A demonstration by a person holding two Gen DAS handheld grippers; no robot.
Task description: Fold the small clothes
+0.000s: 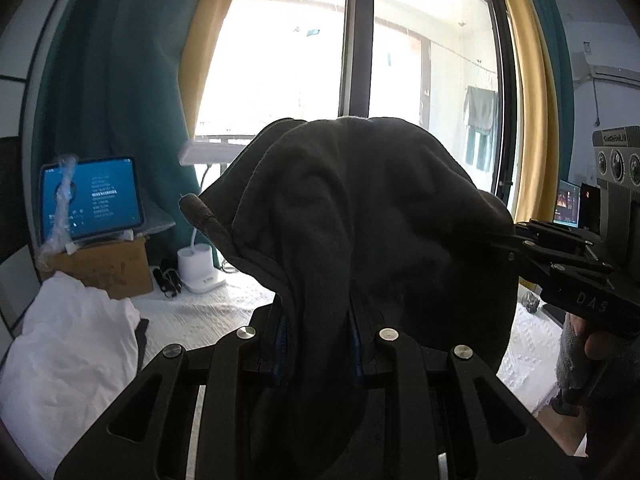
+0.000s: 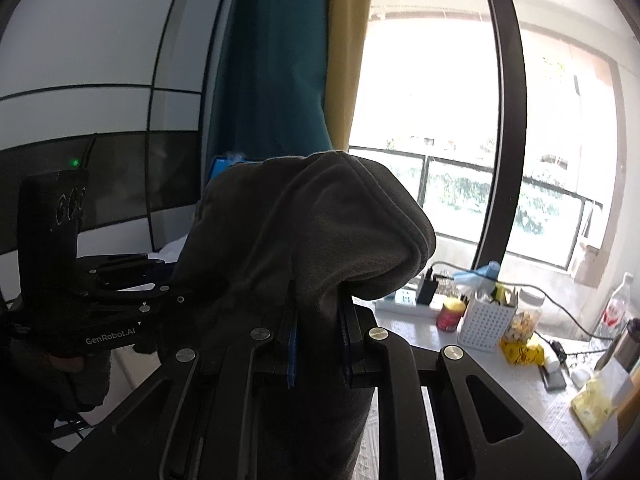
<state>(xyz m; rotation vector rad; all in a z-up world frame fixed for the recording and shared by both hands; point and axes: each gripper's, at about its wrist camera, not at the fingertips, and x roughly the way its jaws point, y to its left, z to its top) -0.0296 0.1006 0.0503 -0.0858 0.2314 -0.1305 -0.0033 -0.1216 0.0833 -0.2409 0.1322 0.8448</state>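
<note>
garment [image 1: 360, 216]: dark charcoal grey, plain, lighter grey stitched hem
left gripper [image 1: 320, 344]: black, silver screw heads; fingers [image 1: 282, 344] lined with blue pads
right gripper [image 2: 318, 340]: black, blue pads on the fingers [image 2: 293, 344]
curtain [image 1: 132, 80]: teal with a mustard-yellow edge
worktop [image 1: 224, 304]: white, quilted texture
heap left of the left fingers [image 1: 68, 344]: plain white cloth
tablet screen [image 1: 92, 196]: bright blue
box [image 1: 108, 268]: brown cardboard
basket right of the right fingers [image 2: 486, 326]: white, dotted holes
can [image 2: 450, 314]: red, yellow lid

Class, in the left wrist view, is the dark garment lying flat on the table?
No: the dark garment hangs raised above the table, pinched between the jaws.
</note>
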